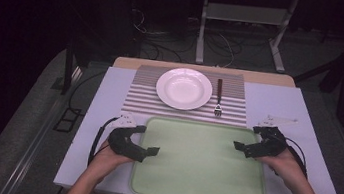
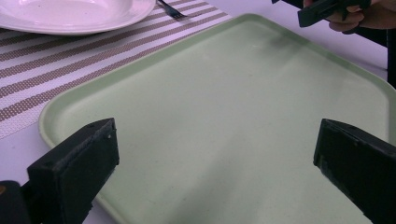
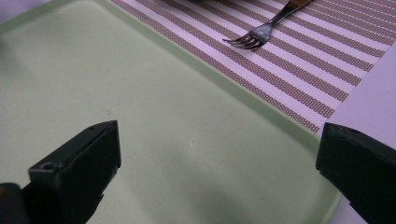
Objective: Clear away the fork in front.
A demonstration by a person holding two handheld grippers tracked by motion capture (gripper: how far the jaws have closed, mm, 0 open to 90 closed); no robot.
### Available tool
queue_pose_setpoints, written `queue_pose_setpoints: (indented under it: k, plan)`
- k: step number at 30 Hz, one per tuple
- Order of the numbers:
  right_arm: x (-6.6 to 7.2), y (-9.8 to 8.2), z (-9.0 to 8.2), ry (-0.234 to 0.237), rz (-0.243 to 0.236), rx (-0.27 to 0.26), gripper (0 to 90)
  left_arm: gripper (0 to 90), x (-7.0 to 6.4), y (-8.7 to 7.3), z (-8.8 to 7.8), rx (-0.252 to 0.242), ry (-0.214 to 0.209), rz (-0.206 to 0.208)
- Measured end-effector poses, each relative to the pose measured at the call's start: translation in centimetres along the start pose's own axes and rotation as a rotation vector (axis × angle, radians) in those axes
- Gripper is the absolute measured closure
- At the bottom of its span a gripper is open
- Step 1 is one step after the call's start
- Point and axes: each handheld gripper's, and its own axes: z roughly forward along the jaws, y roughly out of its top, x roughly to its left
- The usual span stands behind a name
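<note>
1. In the lower middle of the high view we see a pale green rectangular plastic tray (image 1: 199, 181) with rounded corners lying on a white table (image 1: 96, 117); nothing lies on the tray.
2. At the tray's left edge we see the left gripper (image 1: 149, 141), held by the person's left hand (image 1: 106, 161), with its black jaws spread apart and reaching in over the tray's left rim.
3. At the tray's right edge we see the right gripper (image 1: 247, 140), held by the right hand (image 1: 289, 170), its jaws likewise apart and holding nothing, their tips over the tray's right rim.
4. Above the tray in the frame lies a brown-and-white striped woven placemat (image 1: 140, 95), its near edge just beside the tray's far rim.
5. On the placemat sits a round white ceramic plate (image 1: 184, 88), with nothing on it, toward the upper middle of the frame.
6. Just right of the plate lies a metal fork with a dark brown handle (image 1: 219, 98), apart from the plate, tines pointing toward the tray.
7. In the left gripper view, both black jaws stand wide at the lower corners, with bare green tray between them; the plate fills the upper left, and the other gripper shows in the upper right corner.
8. In the right gripper view, the jaws again stand wide at the lower corners; the fork's tines show at upper right on the striped mat.
</note>
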Motion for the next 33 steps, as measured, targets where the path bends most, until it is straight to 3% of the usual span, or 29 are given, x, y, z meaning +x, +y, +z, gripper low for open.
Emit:
queue_pose_setpoints:
  k: [33]
  plan:
    - [-2.0,3.7,1.9,-0.025,0.019,-0.024,0.2,0.0,-0.1,0.0,0.0,0.001,0.005,-0.002]
